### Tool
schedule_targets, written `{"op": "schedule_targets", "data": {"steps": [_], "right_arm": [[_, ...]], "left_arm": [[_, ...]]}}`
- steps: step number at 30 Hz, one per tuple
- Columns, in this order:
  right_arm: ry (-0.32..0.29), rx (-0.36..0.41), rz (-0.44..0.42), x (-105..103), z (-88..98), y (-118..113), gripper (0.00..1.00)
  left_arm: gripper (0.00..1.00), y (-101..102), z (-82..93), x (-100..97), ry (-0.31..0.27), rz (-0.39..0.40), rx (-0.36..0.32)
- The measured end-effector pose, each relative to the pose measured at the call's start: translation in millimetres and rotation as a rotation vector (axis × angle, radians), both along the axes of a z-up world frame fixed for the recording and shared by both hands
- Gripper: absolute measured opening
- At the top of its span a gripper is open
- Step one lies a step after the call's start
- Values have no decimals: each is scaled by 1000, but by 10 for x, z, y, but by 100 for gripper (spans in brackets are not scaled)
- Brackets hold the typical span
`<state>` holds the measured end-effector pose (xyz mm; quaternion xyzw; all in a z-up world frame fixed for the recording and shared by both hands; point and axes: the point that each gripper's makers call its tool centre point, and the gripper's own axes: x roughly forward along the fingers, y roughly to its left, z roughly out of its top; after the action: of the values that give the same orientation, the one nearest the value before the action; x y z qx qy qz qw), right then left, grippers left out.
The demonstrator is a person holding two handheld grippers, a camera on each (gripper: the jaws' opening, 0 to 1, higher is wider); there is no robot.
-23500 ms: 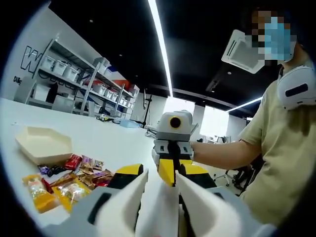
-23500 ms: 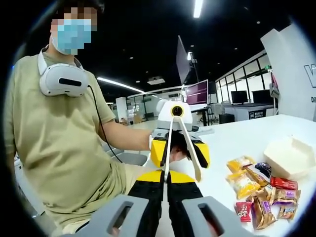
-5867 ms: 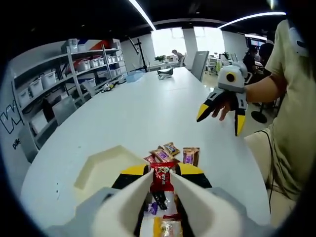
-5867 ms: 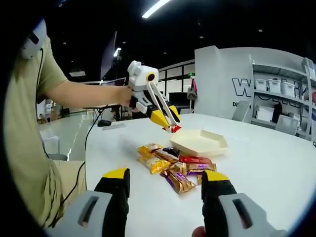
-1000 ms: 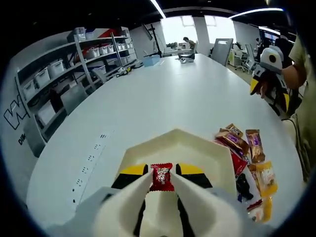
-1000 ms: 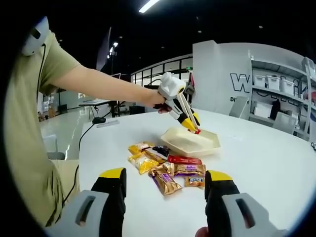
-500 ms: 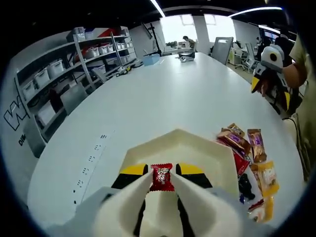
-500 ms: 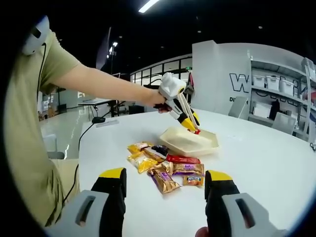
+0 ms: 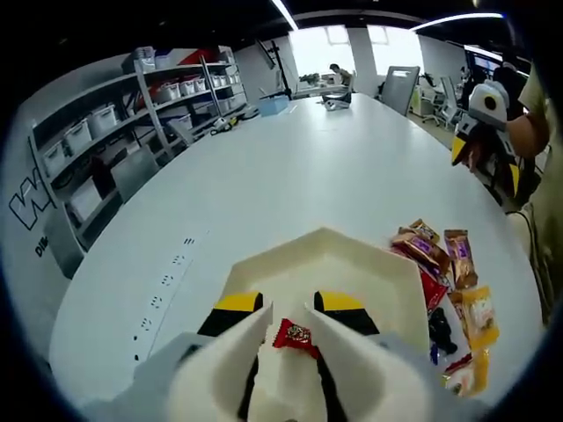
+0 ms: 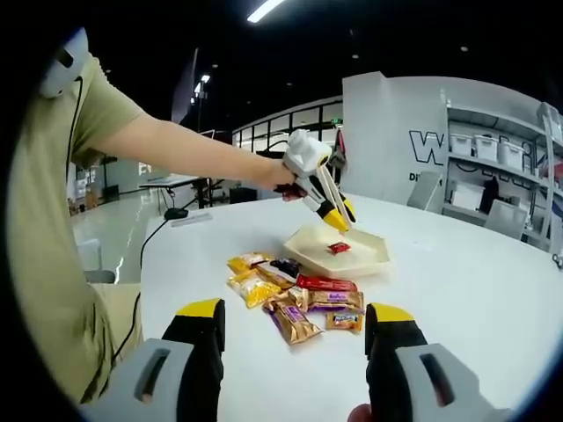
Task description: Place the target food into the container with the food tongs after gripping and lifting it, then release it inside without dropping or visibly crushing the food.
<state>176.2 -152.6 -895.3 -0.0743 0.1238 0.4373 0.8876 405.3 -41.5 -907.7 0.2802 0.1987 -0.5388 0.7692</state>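
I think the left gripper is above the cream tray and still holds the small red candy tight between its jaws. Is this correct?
Not quite. The left gripper is above the cream tray, but its jaws stand apart and the red candy sits loose in the tray below them. The right gripper view shows this.

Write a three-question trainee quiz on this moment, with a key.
1. True or false: the red candy is clamped in the left tongs.
2. Where does the red candy lie? A) in the cream container B) on the table C) among the snack pile
3. Fill in: the right tongs are ____.

Key: 1 false; 2 A; 3 open
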Motion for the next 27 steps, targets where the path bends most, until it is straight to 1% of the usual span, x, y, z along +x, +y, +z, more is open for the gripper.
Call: {"op": "schedule_targets", "data": {"steps": [27], "right_arm": [[-3,7,9,-15,2,46,63]], "left_arm": [[22,34,29,-83,-3,-5,6]]}}
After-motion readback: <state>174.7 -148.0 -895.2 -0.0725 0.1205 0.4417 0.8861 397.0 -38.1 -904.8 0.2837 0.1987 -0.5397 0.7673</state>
